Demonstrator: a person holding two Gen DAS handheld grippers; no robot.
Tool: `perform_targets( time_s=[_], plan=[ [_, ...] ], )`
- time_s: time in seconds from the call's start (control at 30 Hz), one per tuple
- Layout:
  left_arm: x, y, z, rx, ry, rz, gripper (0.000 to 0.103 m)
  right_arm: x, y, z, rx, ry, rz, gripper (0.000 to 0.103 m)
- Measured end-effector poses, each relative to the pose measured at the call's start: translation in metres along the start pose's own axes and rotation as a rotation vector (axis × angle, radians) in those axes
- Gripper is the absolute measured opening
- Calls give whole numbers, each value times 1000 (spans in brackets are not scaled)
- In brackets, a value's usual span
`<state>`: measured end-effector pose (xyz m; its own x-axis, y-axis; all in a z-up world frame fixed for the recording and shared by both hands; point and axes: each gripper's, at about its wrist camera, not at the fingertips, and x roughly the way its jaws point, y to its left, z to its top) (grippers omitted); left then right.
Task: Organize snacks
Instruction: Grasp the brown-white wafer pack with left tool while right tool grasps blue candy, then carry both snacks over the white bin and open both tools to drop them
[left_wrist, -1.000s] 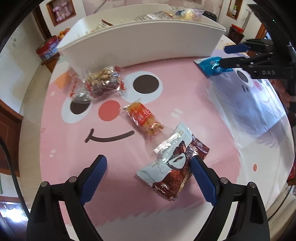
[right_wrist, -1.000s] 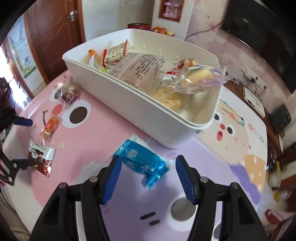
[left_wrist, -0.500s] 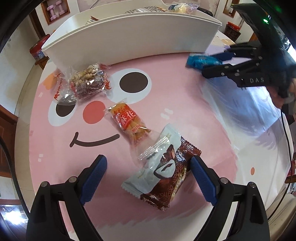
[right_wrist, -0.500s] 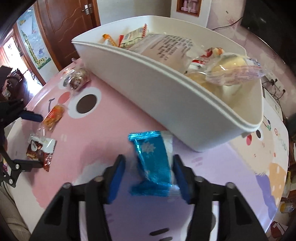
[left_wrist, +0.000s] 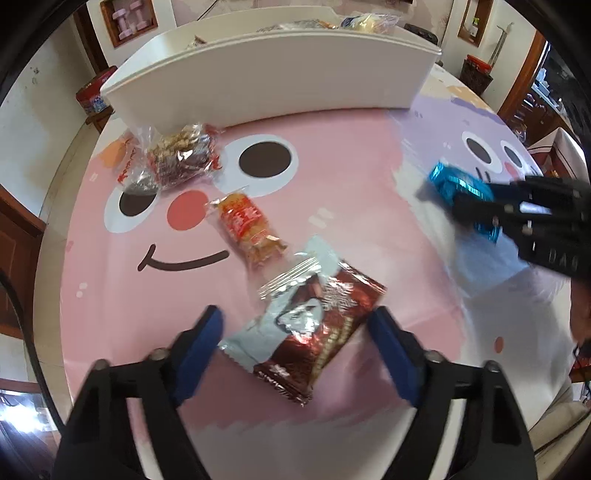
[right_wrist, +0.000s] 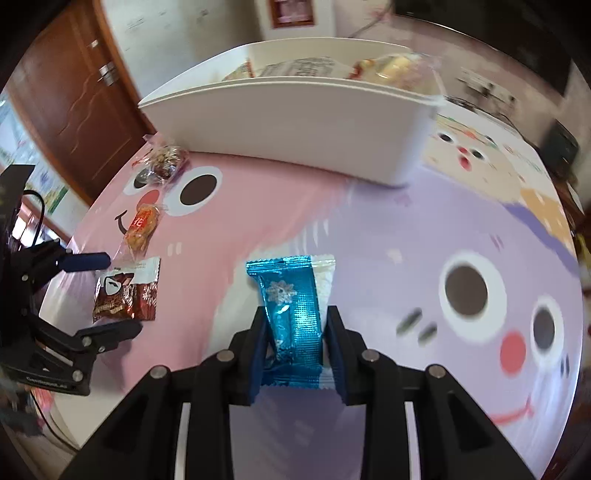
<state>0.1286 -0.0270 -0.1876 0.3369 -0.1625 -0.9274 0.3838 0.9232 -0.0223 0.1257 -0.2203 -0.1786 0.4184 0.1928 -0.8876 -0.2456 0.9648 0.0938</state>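
My right gripper (right_wrist: 295, 325) is shut on a shiny blue snack packet (right_wrist: 291, 302) and holds it above the table; both also show at the right of the left wrist view (left_wrist: 461, 190). My left gripper (left_wrist: 297, 332) is open, its fingers on either side of a brown and silver snack packet (left_wrist: 314, 321) lying on the table. That packet also shows in the right wrist view (right_wrist: 127, 291). The white bin (left_wrist: 273, 81) with several snacks in it stands at the back.
An orange snack packet (left_wrist: 247, 225) and a clear bag of nuts (left_wrist: 177, 158) lie on the pink cartoon tablecloth (left_wrist: 332, 177) between my left gripper and the bin. The table's round edge is close on the left and front.
My right gripper has closed on the blue packet, lifted it and pulled it back from the bin. My left gripper has moved forward around the brown and silver packet.
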Motion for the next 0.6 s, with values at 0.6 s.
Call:
perform_targets(
  time_s=[0.6],
  plan=[
    [-42,4,-2,-164,-94,-29,44,-26,18,-20,92,29,-30,27]
  ],
)
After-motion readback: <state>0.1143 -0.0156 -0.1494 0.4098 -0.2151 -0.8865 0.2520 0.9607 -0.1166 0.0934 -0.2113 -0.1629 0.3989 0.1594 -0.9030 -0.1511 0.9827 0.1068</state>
